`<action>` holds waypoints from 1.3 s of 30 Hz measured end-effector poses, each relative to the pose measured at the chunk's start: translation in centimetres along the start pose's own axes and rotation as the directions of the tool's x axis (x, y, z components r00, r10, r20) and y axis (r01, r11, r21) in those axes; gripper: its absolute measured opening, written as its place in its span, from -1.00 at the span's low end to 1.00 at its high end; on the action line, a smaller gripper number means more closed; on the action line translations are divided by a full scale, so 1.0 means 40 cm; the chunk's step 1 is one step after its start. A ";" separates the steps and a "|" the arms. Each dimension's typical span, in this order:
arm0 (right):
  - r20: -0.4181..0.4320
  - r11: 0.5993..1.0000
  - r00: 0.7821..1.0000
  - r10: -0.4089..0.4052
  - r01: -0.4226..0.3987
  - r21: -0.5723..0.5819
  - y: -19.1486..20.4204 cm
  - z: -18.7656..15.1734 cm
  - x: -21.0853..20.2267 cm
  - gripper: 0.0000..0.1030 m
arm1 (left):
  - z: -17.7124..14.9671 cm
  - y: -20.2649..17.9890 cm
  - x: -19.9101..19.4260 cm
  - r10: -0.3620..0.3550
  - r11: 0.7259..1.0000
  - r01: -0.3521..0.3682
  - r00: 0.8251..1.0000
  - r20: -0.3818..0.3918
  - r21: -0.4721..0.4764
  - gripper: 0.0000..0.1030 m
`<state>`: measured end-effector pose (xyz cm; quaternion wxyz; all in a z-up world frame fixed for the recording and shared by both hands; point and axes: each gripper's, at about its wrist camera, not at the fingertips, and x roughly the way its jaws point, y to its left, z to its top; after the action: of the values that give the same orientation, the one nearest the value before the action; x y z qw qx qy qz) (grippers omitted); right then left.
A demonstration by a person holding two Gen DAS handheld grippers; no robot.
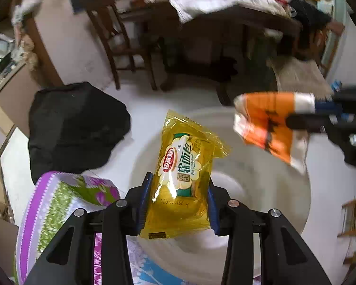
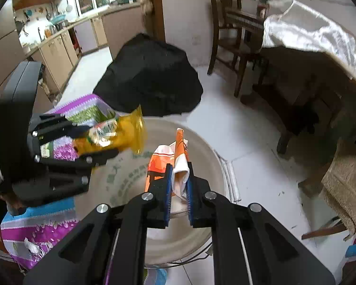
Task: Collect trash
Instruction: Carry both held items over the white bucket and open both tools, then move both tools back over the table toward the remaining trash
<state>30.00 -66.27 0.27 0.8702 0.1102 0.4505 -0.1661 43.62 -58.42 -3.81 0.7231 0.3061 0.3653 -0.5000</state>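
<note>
White tiled floor [image 2: 237, 128] runs from a kitchen counter [image 2: 66, 35] past a wooden chair [image 2: 227, 35] to a dark table [image 1: 237, 23] draped with a white cloth [image 2: 308, 30]. A black bag [image 2: 152, 78] slumps on the tiles. Nearer stands a round pale sack [image 2: 201, 156], its mouth open, with a purple and green patterned pack [image 1: 59, 199] just beside it.

The left gripper [image 1: 178, 204] is clamped on a yellow bread wrapper [image 1: 185, 166], blue pads pressing both sides of it, the wrapper sticking up above the sack's opening. The right gripper [image 2: 179, 190] has its jaws nearly together, pinching an orange and white wrapper [image 2: 175, 156] over the same opening.

The left view shows the yellow wrapper's printed face squarely and the right gripper only as a blurred dark shape at the right edge, its orange wrapper [image 1: 270, 128] hanging out sideways. The right view shows the whole left gripper [image 2: 102, 142] from the side, the kitchen behind it, green print inside the sack, and a tan towel [image 2: 344, 185] at the right.
</note>
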 end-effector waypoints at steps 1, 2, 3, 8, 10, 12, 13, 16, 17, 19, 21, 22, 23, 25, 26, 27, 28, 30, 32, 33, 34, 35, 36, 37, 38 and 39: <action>-0.022 1.000 1.000 0.008 -0.008 0.004 0.000 -0.003 0.015 -0.82 | -0.014 -0.003 0.008 -0.003 1.000 0.003 1.000 -0.010 0.006 -0.18; -0.035 1.000 0.999 0.006 -0.006 0.007 0.000 -0.007 0.025 -0.82 | -0.018 -0.010 0.024 -0.003 1.000 0.003 1.000 -0.022 0.012 -0.18; -0.052 1.000 0.999 0.007 -0.007 0.006 0.001 -0.011 0.038 -0.82 | -0.021 -0.017 0.038 -0.003 1.000 0.004 0.999 -0.033 0.016 -0.18; -0.063 1.000 0.998 0.007 -0.007 0.000 0.003 -0.022 0.062 -0.76 | -0.024 -0.016 0.067 0.015 1.000 -0.015 0.999 -0.046 -0.002 -0.17; -0.057 1.000 0.998 -0.002 0.002 0.004 -0.005 -0.015 0.070 -0.69 | -0.016 -0.011 0.078 0.030 0.999 -0.031 0.998 -0.050 -0.019 -0.07; -0.048 1.000 0.998 -0.027 0.028 0.010 -0.013 -0.012 0.072 -0.57 | -0.021 -0.008 0.078 0.052 0.998 -0.053 0.998 -0.038 -0.024 0.14; -0.046 0.999 0.998 -0.032 0.033 0.010 -0.022 -0.010 0.076 -0.57 | -0.025 -0.011 0.073 0.061 0.998 -0.062 0.998 -0.031 -0.024 0.21; -0.042 0.999 0.999 -0.034 0.035 0.019 -0.036 -0.012 0.082 -0.57 | -0.034 0.003 0.065 0.070 0.997 -0.071 0.997 -0.025 -0.027 0.21; -0.041 0.999 0.998 -0.037 0.037 0.015 -0.036 -0.015 0.083 -0.57 | -0.038 0.014 0.062 0.075 0.997 -0.075 0.997 -0.025 -0.028 0.21; -0.041 0.999 0.999 -0.036 0.036 0.012 -0.032 -0.020 0.082 -0.57 | -0.046 0.015 0.053 0.083 0.996 -0.084 0.996 -0.022 -0.026 0.21; -0.042 0.999 0.999 -0.033 0.033 0.004 -0.025 -0.026 0.081 -0.57 | -0.051 0.017 0.049 0.089 0.996 -0.089 0.996 -0.022 -0.028 0.21; -0.042 0.999 0.999 -0.032 0.032 0.002 -0.022 -0.027 0.082 -0.57 | -0.056 0.019 0.046 0.090 0.995 -0.090 0.996 -0.021 -0.034 0.21; -0.043 1.000 0.999 -0.029 0.029 -0.001 -0.021 -0.028 0.082 -0.57 | -0.061 0.021 0.039 0.089 0.995 -0.090 0.996 -0.020 -0.037 0.21; -0.044 1.000 0.999 -0.026 0.026 -0.008 -0.013 -0.030 0.084 -0.57 | -0.070 0.024 0.030 0.094 0.995 -0.094 0.995 -0.014 -0.039 0.21; -0.045 1.000 0.999 -0.026 0.025 -0.011 -0.008 -0.031 0.084 -0.57 | -0.075 0.025 0.025 0.098 0.994 -0.099 0.995 -0.011 -0.041 0.21; -0.045 1.000 0.999 -0.024 0.023 -0.013 -0.003 -0.033 0.085 -0.57 | -0.079 0.025 0.019 0.099 0.994 -0.099 0.995 -0.008 -0.044 0.21; -0.044 1.000 0.999 -0.023 0.023 -0.015 0.002 -0.035 0.085 -0.57 | -0.081 0.024 0.015 0.100 0.994 -0.100 0.995 -0.005 -0.048 0.21; -0.030 1.000 0.999 -0.023 0.022 -0.022 0.018 -0.044 0.080 -0.57 | -0.100 0.034 -0.006 0.109 0.992 -0.108 0.994 0.011 -0.063 0.21; 0.000 1.000 1.000 -0.014 0.014 -0.024 0.034 -0.058 0.067 -0.57 | -0.124 0.041 -0.030 0.132 0.988 -0.129 0.991 0.033 -0.080 0.21; 0.035 0.999 0.999 -0.017 0.018 -0.036 0.050 -0.069 0.055 -0.57 | -0.147 0.048 -0.054 0.162 0.983 -0.156 0.985 0.061 -0.094 0.21; 0.067 0.998 0.997 -0.023 0.027 -0.051 0.065 -0.081 0.044 -0.57 | -0.163 0.053 -0.072 0.183 0.979 -0.174 0.980 0.083 -0.104 0.21; 0.110 0.997 0.994 -0.021 0.029 -0.071 0.086 -0.097 0.030 -0.57 | -0.191 0.061 -0.099 0.219 0.971 -0.204 0.969 0.117 -0.123 0.21; 0.159 0.995 0.987 -0.021 0.037 -0.093 0.113 -0.117 0.014 -0.57 | -0.217 0.070 -0.122 0.248 0.963 -0.228 0.958 0.143 -0.144 0.22; 0.201 0.992 0.979 -0.027 0.051 -0.114 0.136 -0.135 0.001 -0.57 | -0.246 0.081 -0.145 0.275 0.954 -0.247 0.948 0.164 -0.169 0.25; 0.244 0.988 0.969 -0.022 0.059 -0.146 0.166 -0.157 -0.013 -0.57 | -0.277 0.094 -0.168 0.295 0.945 -0.260 0.939 0.178 -0.196 0.26; 0.282 0.982 0.959 -0.003 0.055 -0.178 0.197 -0.181 -0.026 -0.57 | -0.320 0.113 -0.196 0.316 0.934 -0.270 0.930 0.189 -0.233 0.26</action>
<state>27.08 -56.35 -2.67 0.9292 -0.0021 0.3376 -0.1504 43.21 -42.73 -3.89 0.8536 0.2242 0.2808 -0.3772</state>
